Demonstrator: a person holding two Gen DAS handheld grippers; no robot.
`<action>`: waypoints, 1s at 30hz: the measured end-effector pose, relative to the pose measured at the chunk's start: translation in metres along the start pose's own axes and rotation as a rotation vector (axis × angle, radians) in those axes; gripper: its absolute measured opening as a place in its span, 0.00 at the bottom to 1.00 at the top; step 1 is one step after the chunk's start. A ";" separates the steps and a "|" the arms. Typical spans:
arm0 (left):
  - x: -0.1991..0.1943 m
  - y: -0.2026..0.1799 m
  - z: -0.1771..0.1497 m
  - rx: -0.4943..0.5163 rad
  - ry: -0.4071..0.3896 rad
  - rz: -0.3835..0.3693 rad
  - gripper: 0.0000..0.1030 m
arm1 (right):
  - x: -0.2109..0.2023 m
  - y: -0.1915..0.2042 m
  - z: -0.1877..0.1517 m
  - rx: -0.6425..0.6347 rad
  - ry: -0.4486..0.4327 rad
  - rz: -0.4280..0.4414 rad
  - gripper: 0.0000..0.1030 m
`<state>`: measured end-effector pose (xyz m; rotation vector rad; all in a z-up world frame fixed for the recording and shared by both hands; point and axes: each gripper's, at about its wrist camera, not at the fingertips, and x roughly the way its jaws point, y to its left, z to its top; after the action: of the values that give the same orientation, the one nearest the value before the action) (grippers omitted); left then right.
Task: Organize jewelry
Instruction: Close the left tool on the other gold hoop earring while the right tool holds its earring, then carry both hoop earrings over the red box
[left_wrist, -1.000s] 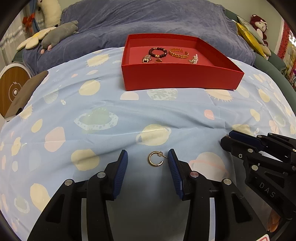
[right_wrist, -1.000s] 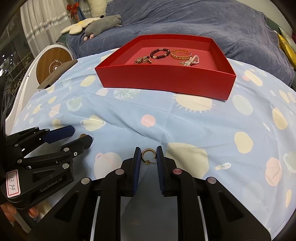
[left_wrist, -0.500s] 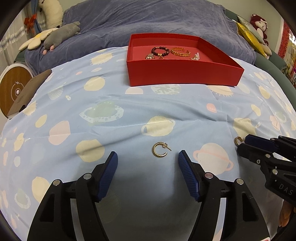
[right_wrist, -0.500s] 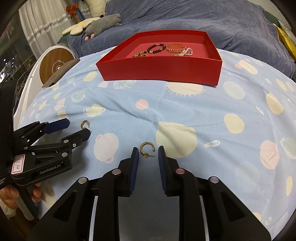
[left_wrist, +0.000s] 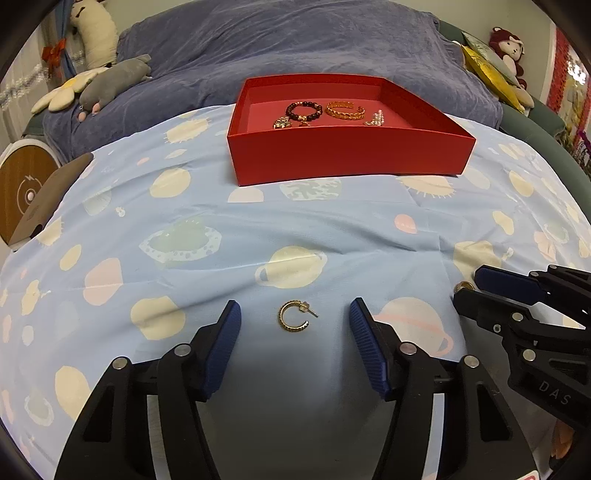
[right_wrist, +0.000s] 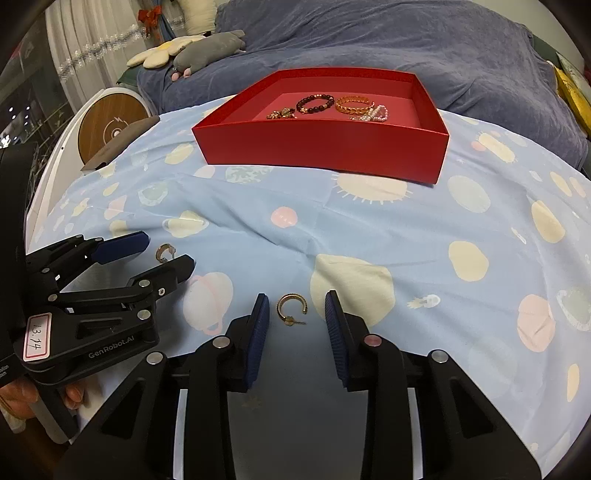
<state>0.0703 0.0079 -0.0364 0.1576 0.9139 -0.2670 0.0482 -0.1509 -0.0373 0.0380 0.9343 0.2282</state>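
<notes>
Hovering: both claws low over blue planet-print sheet (left_wrist: 110, 206), each w/ one gold hoop earring lying flat between its jaws.
L claw (left_wrist: 295, 325): jaws apart, have just been closing in; nothing gripped. Pads clear of earring on both sides.
L earring (left_wrist: 293, 321): C-shaped hoop w/ post, on sheet, centred between L pads, gap of the C facing R pad. Not touching either pad.
R claw (right_wrist: 297, 314): jaws apart but narrower than L, have just been closing in; nothing gripped.
R earring (right_wrist: 291, 307): hoop w/ post, on sheet between R pads, near their tips; small gap each side, gap of the C facing away from claw.
Claw-to-claw: side by side, near each other; each shows at the edge of the other's view.
Box (right_wrist: 321, 147): red, open top, on sheet well ahead of both claws, past the earrings.
Box contents: dark bead bracelet (left_wrist: 303, 110), gold chain bracelet (left_wrist: 345, 110), small gold piece, pearl piece; all toward far side of box floor.
Beyond box: purple blanket (left_wrist: 295, 40); plush toys at its far L.
Person: fingers (right_wrist: 74, 397) under L claw body in R view.
</notes>
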 end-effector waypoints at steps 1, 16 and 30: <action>-0.001 0.000 0.000 0.003 -0.002 -0.003 0.47 | 0.000 -0.001 0.000 0.002 0.000 -0.002 0.23; -0.010 0.009 0.000 -0.037 0.014 -0.081 0.18 | -0.009 -0.004 0.000 0.009 -0.010 0.006 0.16; -0.031 0.004 0.030 -0.071 -0.047 -0.104 0.18 | -0.028 0.002 0.020 0.026 -0.071 0.025 0.16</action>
<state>0.0758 0.0091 0.0064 0.0385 0.8851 -0.3326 0.0481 -0.1531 -0.0032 0.0814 0.8669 0.2365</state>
